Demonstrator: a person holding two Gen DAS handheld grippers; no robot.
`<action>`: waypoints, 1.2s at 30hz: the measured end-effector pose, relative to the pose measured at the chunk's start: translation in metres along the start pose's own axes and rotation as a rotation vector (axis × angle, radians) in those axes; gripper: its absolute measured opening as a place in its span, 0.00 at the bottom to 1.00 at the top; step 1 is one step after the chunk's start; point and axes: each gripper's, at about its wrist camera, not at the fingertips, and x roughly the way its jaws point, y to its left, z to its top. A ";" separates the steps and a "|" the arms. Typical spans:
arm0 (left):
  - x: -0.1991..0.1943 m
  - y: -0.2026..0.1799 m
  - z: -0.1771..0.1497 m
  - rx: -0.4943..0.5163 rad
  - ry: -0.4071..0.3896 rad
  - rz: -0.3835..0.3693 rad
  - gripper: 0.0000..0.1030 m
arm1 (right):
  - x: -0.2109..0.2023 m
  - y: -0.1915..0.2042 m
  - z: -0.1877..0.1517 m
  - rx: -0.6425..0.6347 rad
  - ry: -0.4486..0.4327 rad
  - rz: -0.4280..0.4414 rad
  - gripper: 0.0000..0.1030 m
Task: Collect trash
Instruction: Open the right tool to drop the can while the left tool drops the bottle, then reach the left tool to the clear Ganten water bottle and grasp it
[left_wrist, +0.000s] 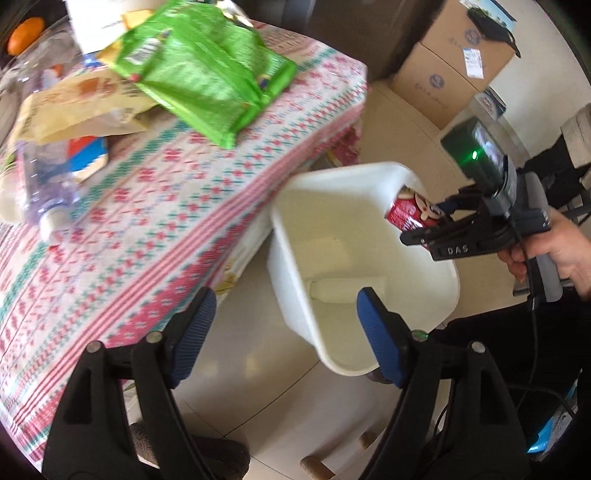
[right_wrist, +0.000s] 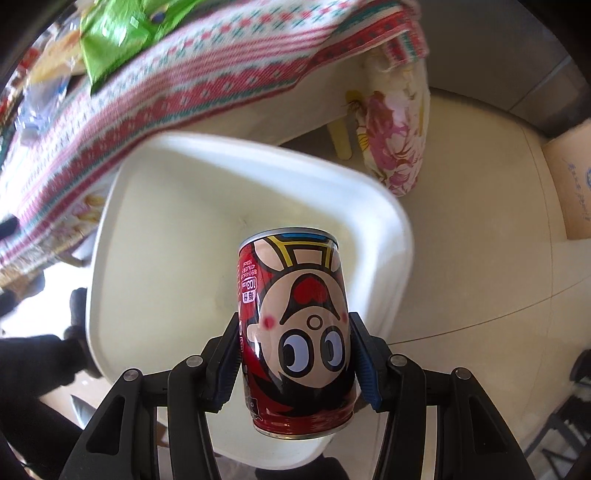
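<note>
Patterned tablecloth beside white bin; right claw grasping red can; left claw released.

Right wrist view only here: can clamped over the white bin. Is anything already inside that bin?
Observer: Yes. The left wrist view shows a pale bottle lying on its side at the bottom of the white bin; the can hides it from you.
Operator: Left gripper carrying anything?
Observer: No. The left gripper is open and empty, fingers spread above the bin's near rim.
Operator: What's left on the table beyond the green bag?
Observer: Past the green bag, the left wrist view shows a clear plastic bottle lying near the table's left side and a brown paper bag behind it.
</note>
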 end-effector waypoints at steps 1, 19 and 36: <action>-0.005 0.006 -0.003 -0.013 -0.007 0.015 0.79 | 0.005 0.005 0.002 -0.017 0.017 -0.020 0.53; -0.036 0.097 -0.019 -0.203 -0.080 0.099 0.82 | 0.039 0.056 0.020 -0.197 0.168 -0.107 0.63; -0.063 0.136 -0.007 -0.242 -0.123 0.183 0.89 | -0.077 0.053 0.036 -0.078 -0.148 0.016 0.70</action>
